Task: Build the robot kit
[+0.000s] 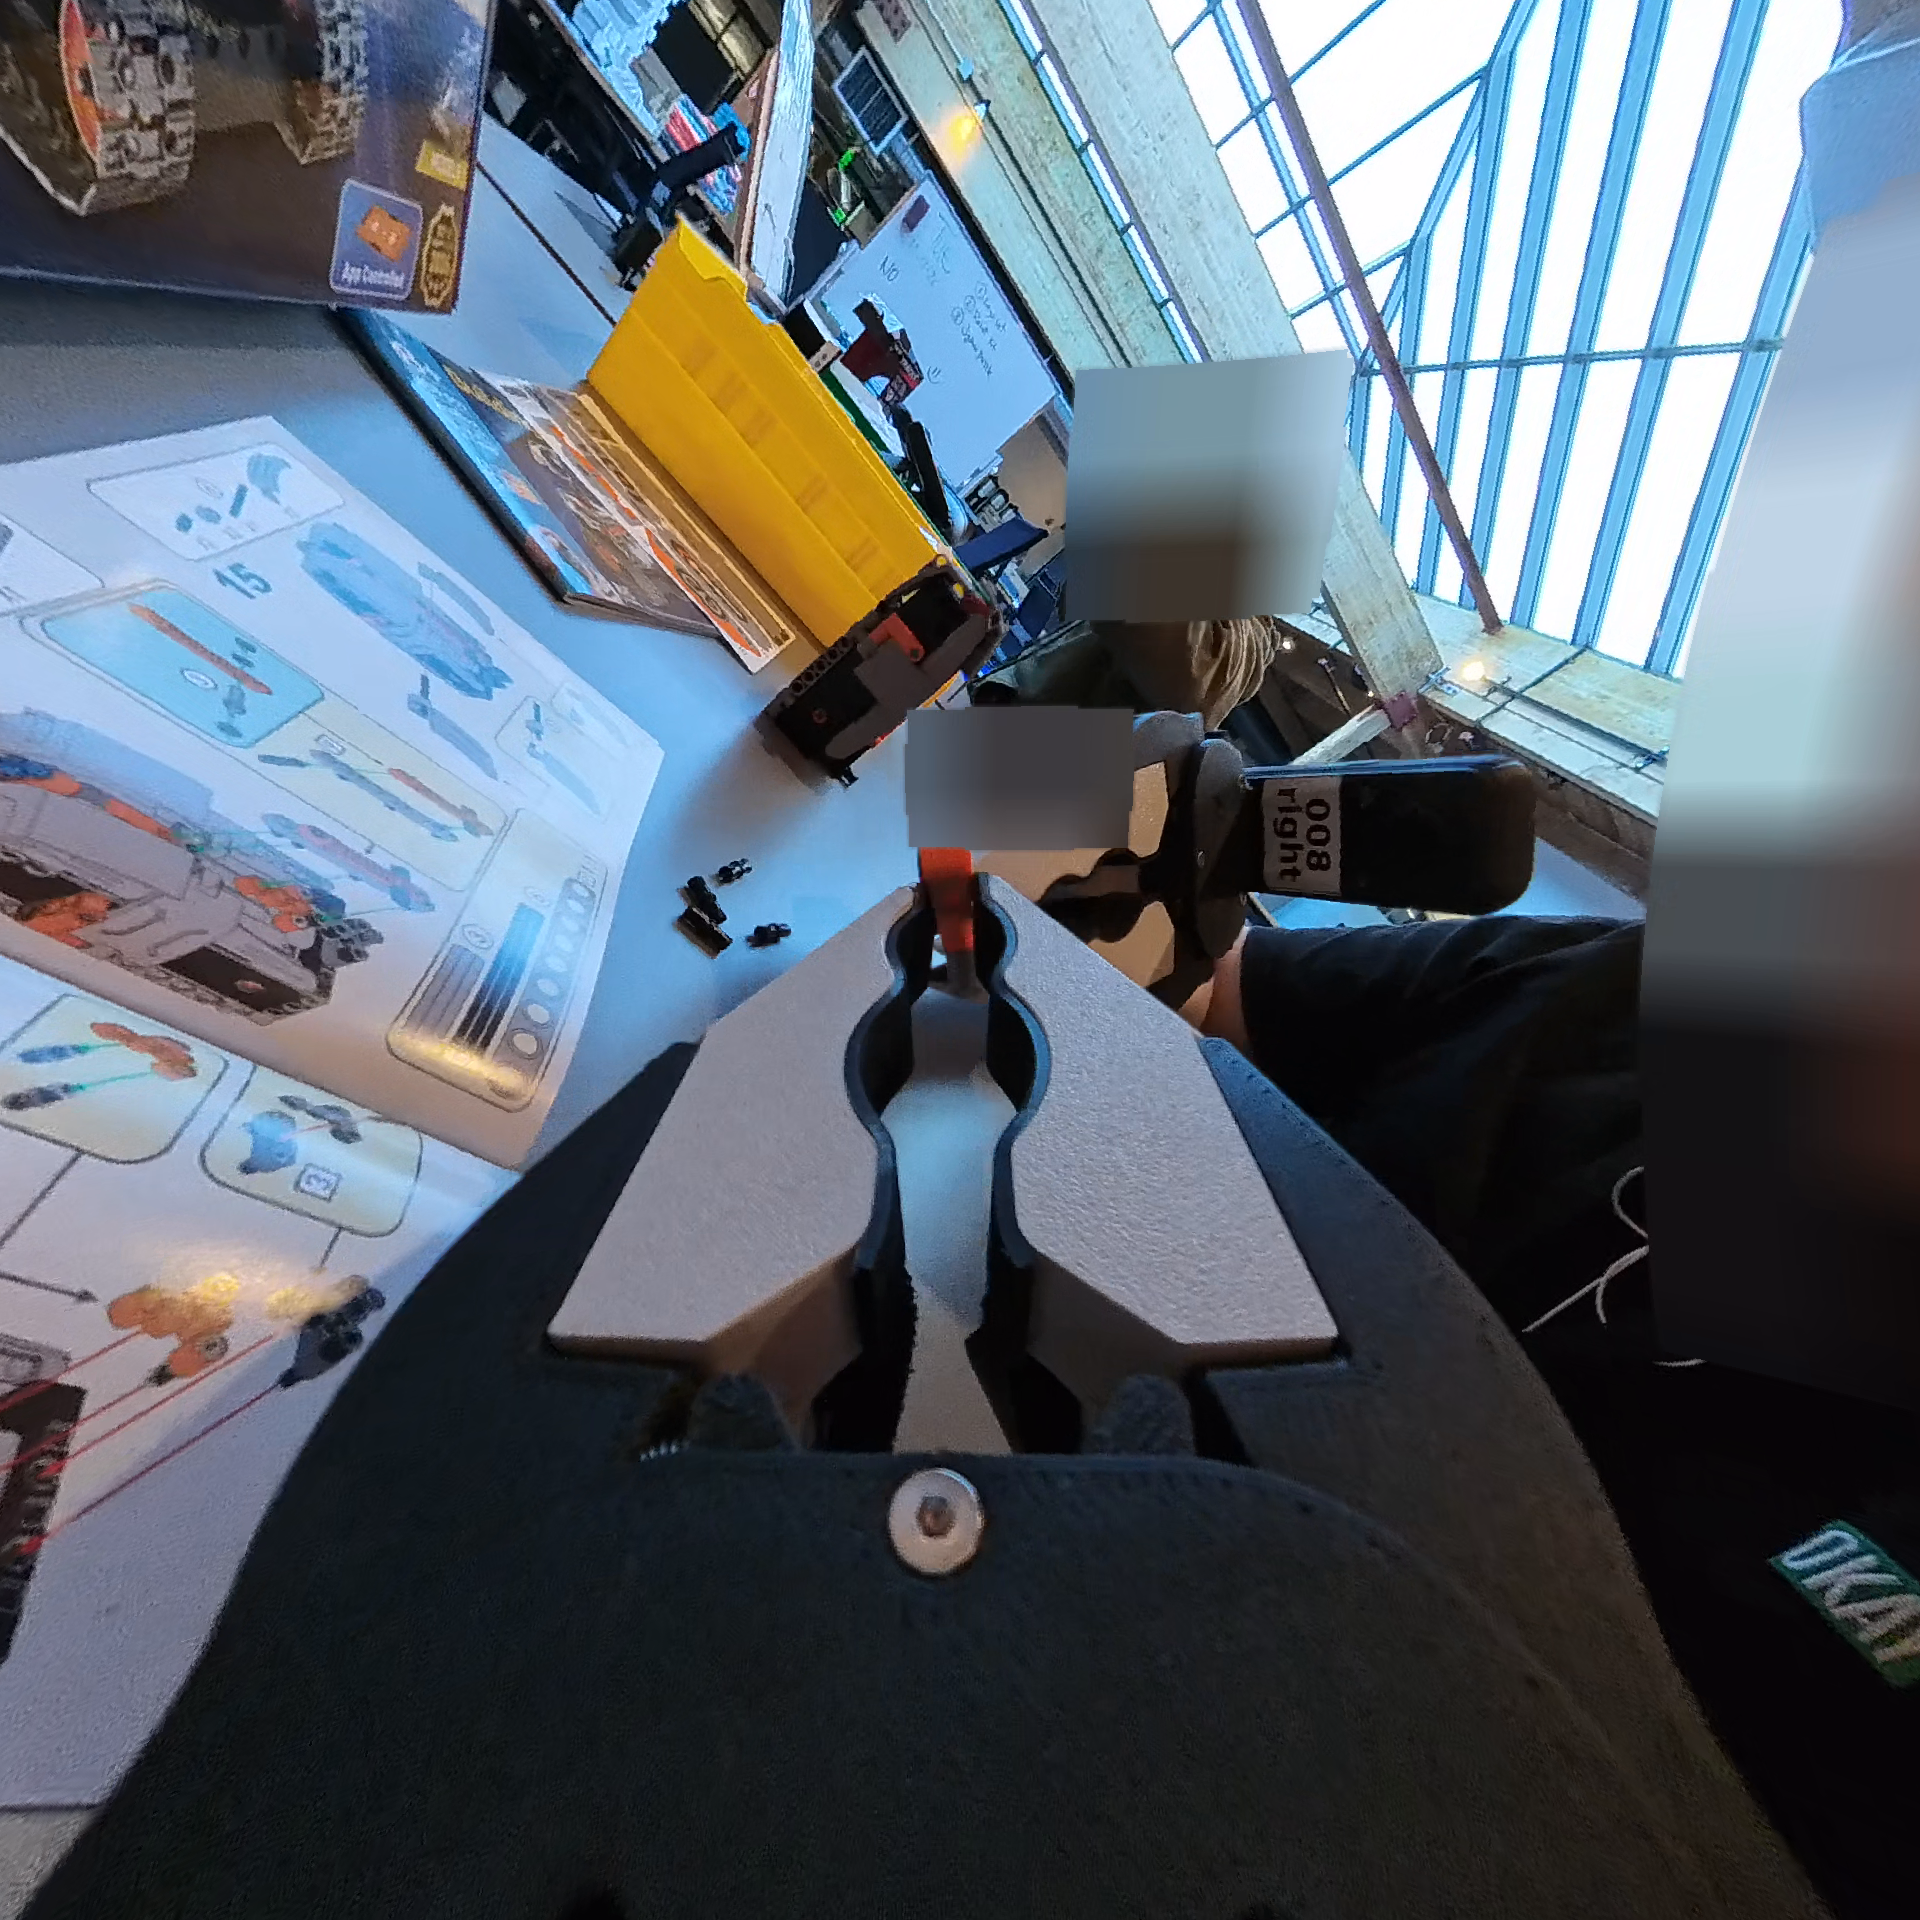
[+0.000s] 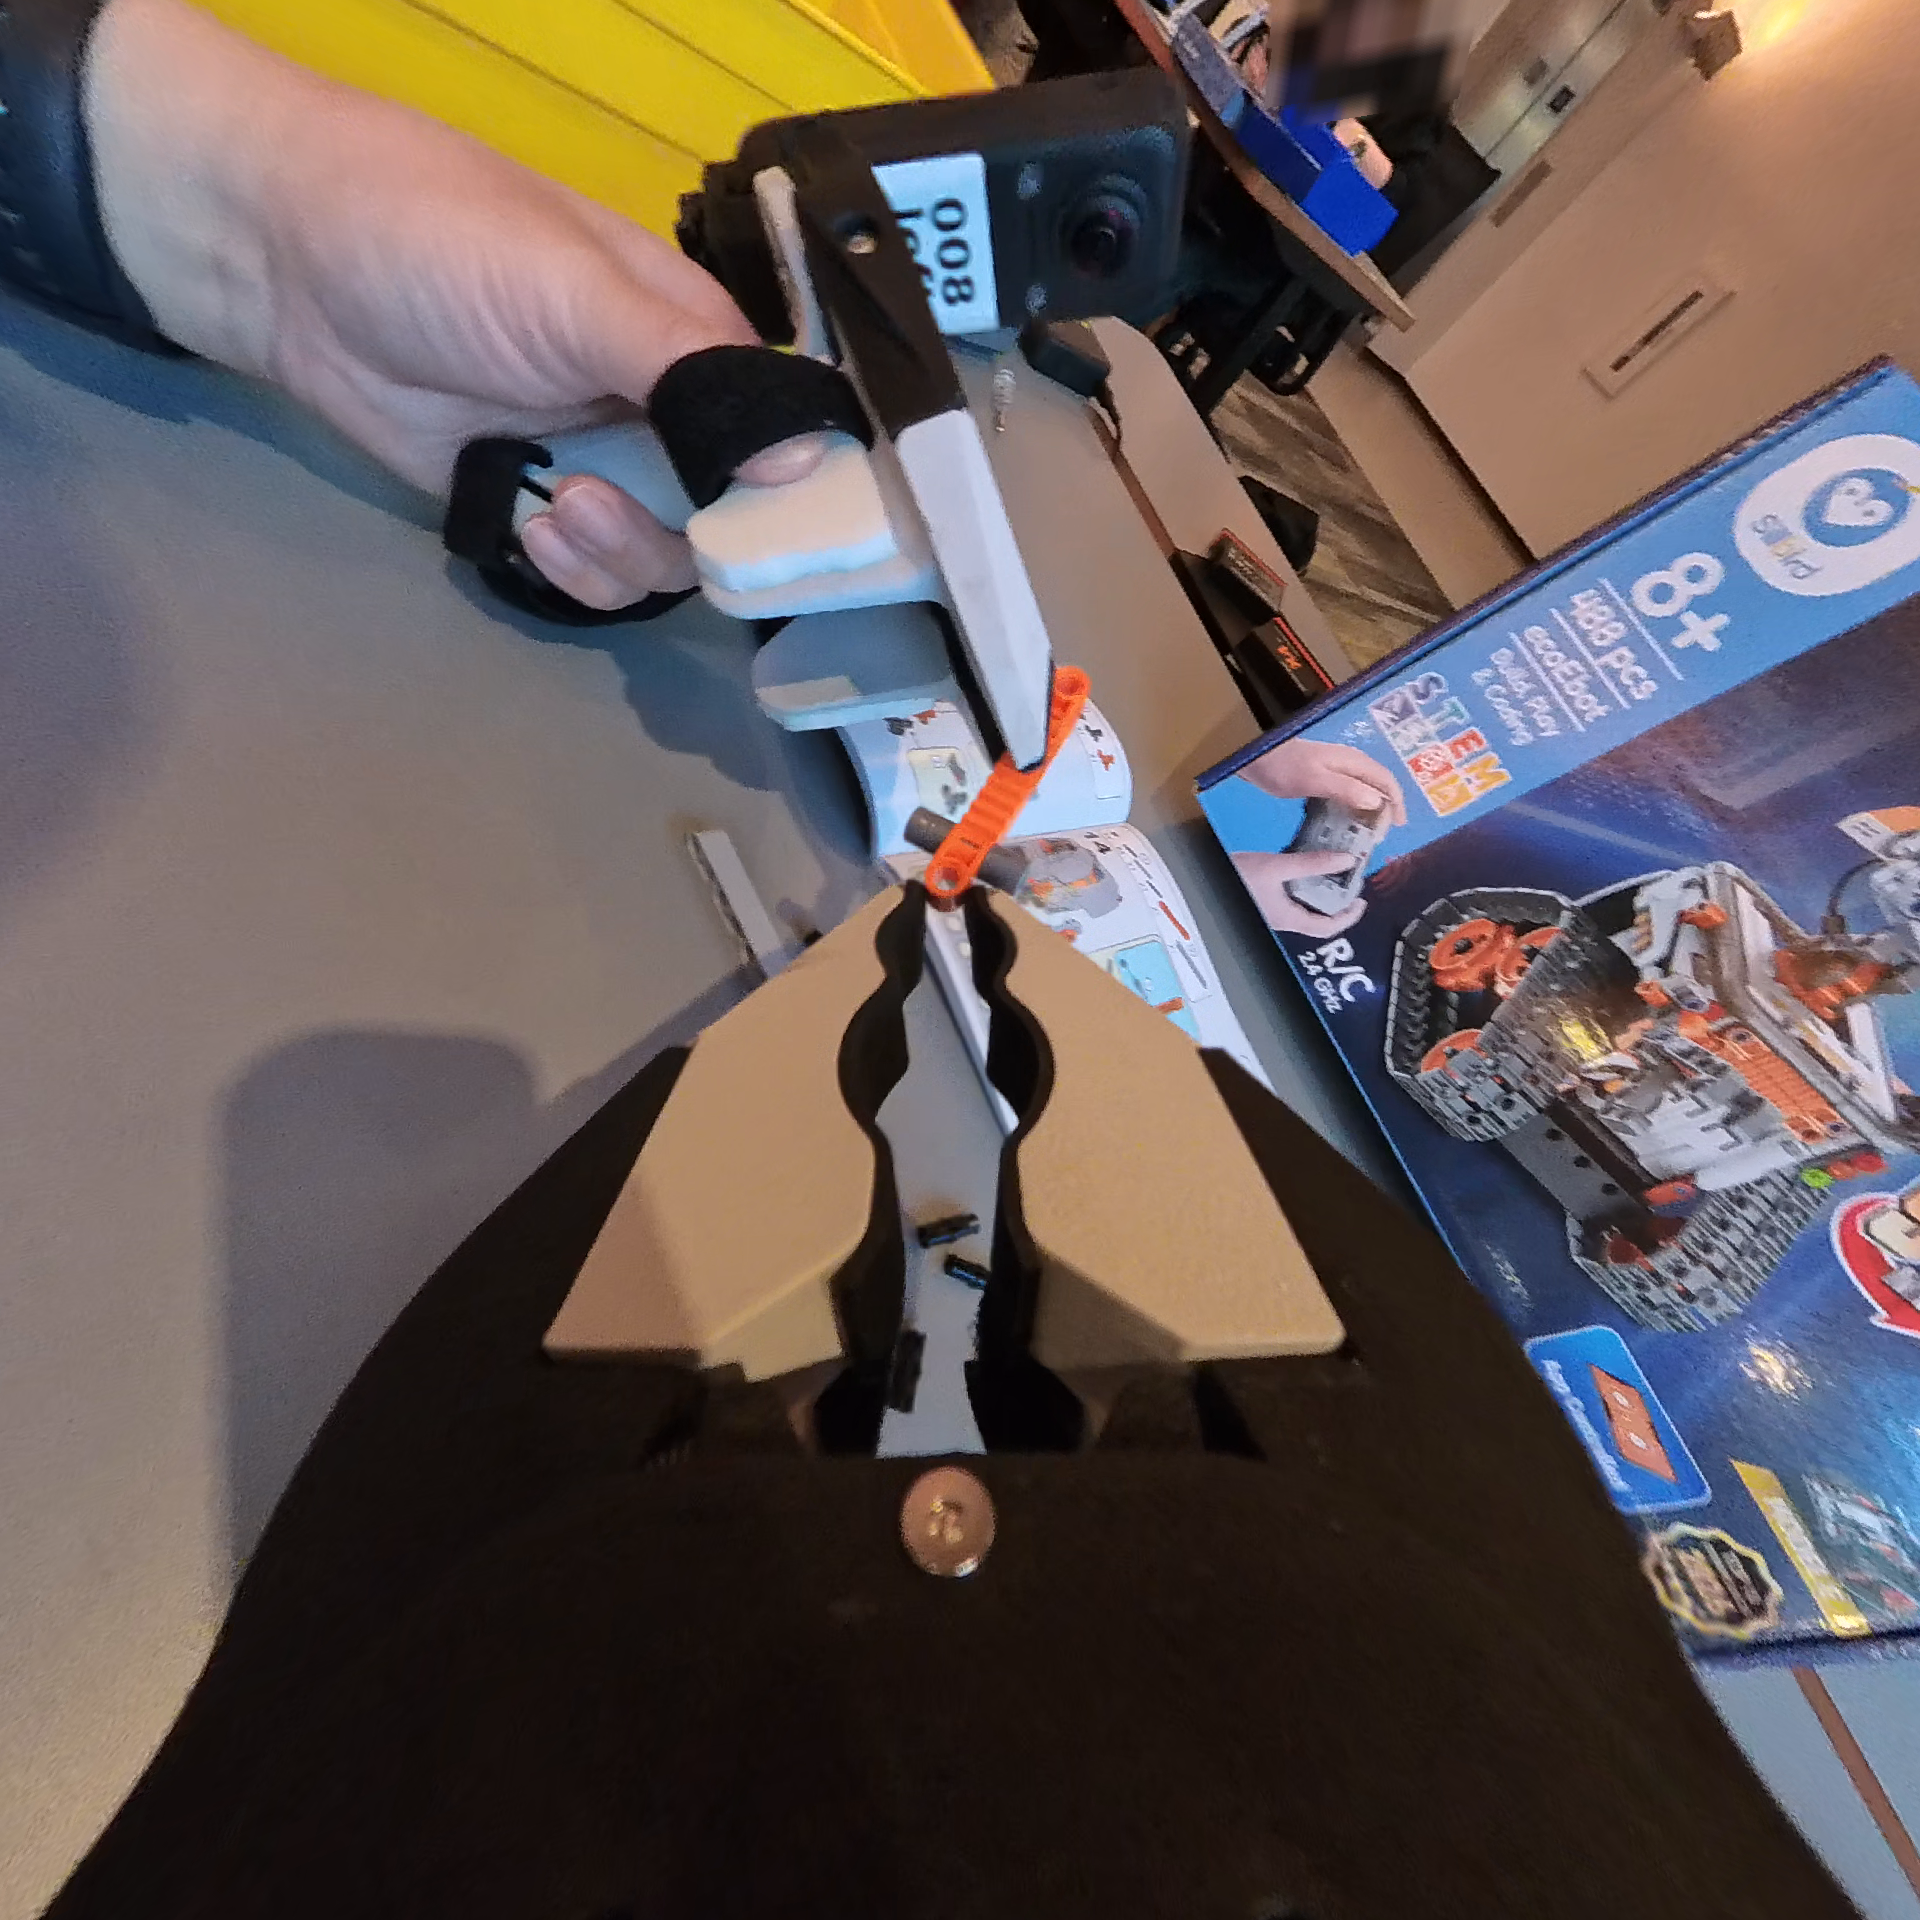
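Toy box (image 2: 1621, 997) cut off at the edge; orange beam's (image 1: 948, 904) far end blurred over.

A grey table (image 1: 727, 665) holds an open paper booklet (image 1: 312, 748) of building pictures. Small black pins (image 1: 717, 909) lie just beside it. A yellow bin (image 1: 748, 436), a toy box (image 2: 1621, 987) and a small black brick model (image 1: 883, 675) sit there too.

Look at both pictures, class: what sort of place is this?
Probably a shared workshop or lab. A building-kit box and open instruction booklet lie on a grey table, with a whiteboard and tall windows behind.
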Motion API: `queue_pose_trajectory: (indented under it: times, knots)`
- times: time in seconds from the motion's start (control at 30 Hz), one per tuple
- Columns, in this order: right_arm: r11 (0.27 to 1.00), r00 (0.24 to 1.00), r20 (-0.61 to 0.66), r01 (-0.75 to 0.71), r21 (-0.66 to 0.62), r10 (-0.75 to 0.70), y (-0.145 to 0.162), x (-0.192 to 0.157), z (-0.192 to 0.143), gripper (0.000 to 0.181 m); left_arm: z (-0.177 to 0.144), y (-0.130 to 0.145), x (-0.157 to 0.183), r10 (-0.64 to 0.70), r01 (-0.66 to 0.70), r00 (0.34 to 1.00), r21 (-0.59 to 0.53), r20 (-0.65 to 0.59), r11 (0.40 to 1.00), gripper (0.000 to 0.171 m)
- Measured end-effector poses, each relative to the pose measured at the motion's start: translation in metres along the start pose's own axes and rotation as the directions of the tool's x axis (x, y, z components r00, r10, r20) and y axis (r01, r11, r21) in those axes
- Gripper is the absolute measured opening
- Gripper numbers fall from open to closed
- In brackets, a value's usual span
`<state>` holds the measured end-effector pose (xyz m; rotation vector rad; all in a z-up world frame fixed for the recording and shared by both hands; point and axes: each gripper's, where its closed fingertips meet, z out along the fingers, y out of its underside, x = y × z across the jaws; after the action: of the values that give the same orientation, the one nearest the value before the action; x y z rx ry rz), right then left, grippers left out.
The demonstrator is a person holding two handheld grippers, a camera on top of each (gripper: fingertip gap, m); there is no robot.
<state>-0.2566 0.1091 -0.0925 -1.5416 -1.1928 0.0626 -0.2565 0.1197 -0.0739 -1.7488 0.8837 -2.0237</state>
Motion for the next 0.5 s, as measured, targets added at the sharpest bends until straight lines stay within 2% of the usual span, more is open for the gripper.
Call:
queue_pose_trajectory:
  times: [0.07,0.2,0.27,0.37,0.5]
  knots:
    - [0.999,0.999,0.026,0.029,-0.017,-0.029,0.004,-0.005,0.001,0.005,-0.001,0.004,-0.003,-0.04,0.04,0.999,-0.029,0.009,0.999,0.003]
    - [0.996,0.985,0.153,0.086,-0.033,-0.08,0.017,-0.018,-0.003,0.016,-0.006,0.011,-0.005,-0.099,0.1,0.995,-0.081,0.013,0.992,0.003]
    - [0.995,0.97,0.225,0.103,-0.016,-0.097,0.02,-0.026,-0.008,0.029,-0.005,0.022,-0.007,-0.124,0.127,0.992,-0.143,0.026,0.982,0.003]
    - [0.991,0.957,0.256,0.13,0.039,-0.136,0.015,-0.031,-0.013,0.035,0.001,0.042,-0.008,-0.169,0.173,0.985,-0.25,0.04,0.953,0.003]
    - [0.99,0.939,0.315,0.119,0.074,-0.136,0.01,-0.043,-0.016,0.04,0.008,0.055,-0.004,-0.182,0.18,0.983,-0.316,0.024,0.932,0.003]
